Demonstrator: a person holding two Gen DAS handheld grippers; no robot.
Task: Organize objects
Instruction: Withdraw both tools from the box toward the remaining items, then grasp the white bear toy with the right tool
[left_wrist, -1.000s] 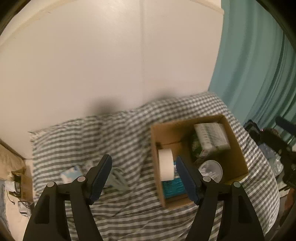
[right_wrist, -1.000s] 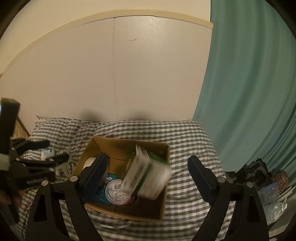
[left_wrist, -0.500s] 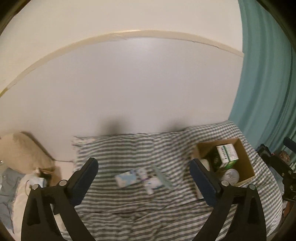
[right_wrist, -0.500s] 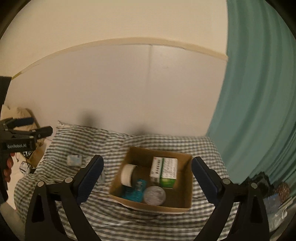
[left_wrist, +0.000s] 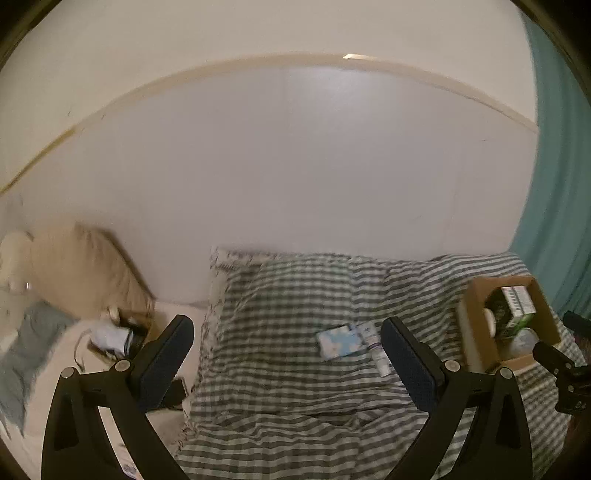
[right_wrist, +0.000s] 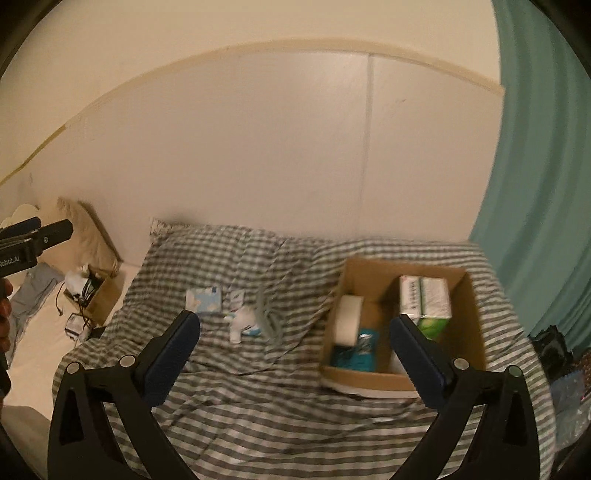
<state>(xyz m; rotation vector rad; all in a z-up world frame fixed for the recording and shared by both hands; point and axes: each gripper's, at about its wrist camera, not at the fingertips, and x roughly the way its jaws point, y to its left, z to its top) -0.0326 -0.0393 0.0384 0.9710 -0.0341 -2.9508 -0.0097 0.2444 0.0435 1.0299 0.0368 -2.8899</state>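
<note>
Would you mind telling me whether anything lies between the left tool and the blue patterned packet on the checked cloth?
Nothing visible does. The left tool is open and empty above the checked cloth, and the blue patterned packet lies in plain sight between its fingers. A white tube lies right beside the packet, not in front.

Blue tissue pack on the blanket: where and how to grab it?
The tissue pack lies flat on the checked blanket, left of the small white tube. Come from above and pinch its two short edges; the flat, soft shape leaves no other side to hold.
</note>
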